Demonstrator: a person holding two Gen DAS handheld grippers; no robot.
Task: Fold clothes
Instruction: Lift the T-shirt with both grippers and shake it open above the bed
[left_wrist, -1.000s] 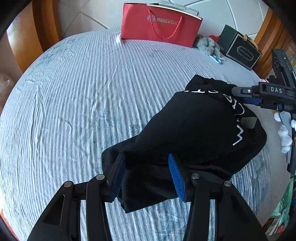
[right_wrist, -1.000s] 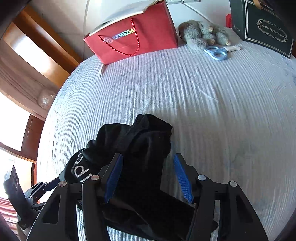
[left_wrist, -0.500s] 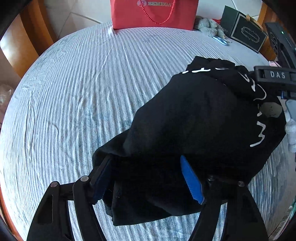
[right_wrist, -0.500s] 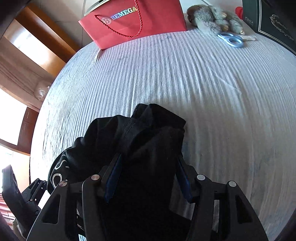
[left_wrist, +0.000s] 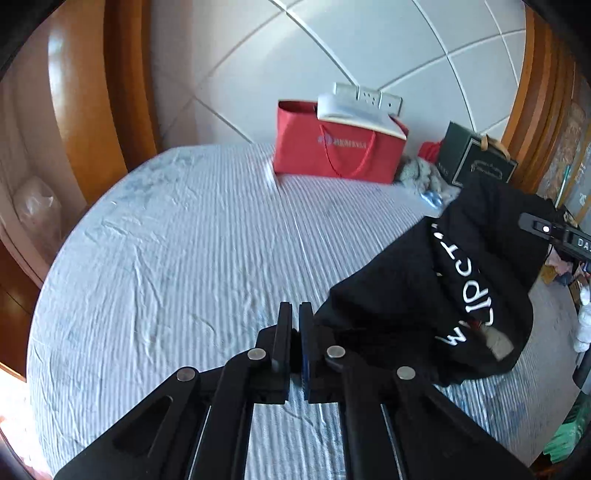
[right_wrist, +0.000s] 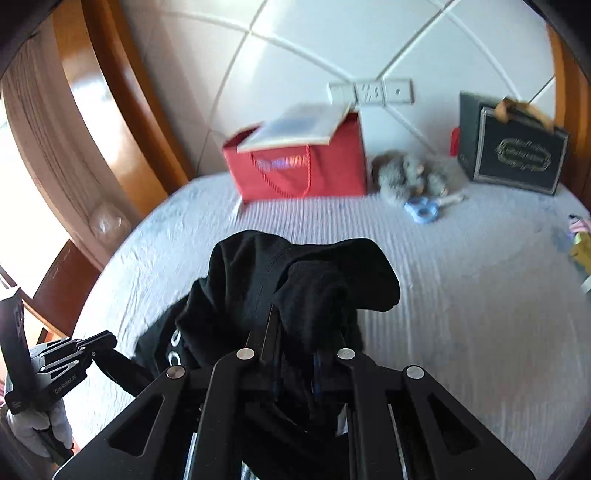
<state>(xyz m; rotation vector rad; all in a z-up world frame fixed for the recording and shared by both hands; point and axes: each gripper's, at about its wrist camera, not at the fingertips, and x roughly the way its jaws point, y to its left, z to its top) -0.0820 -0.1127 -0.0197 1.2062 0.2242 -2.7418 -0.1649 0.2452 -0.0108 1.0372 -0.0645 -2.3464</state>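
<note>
A black garment with white lettering (left_wrist: 406, 295) hangs above the striped bed sheet (left_wrist: 166, 258), stretched between my two grippers. My left gripper (left_wrist: 295, 314) is shut, and the cloth's edge runs off to the right from its right finger; the pinch itself is barely visible. In the right wrist view the garment (right_wrist: 258, 280) bunches over my right gripper (right_wrist: 306, 328). Its jaws are closing, with a thick fold of the fabric pressed between them and the fingertips hidden under it. The right gripper's body (left_wrist: 554, 236) shows at the far right of the left wrist view.
A red paper bag (left_wrist: 332, 151) stands at the head of the bed, with a dark green gift box (left_wrist: 472, 162) to its right. A grey plush toy (right_wrist: 413, 177) and blue scissors (right_wrist: 423, 210) lie between them. Wooden framing borders the bed on the left. A gloved hand (right_wrist: 37, 432) holds the left gripper.
Both grippers have closed on the garment and risen, lifting it off the sheet. Both views have tilted up, so the wall behind the bed now shows.
</note>
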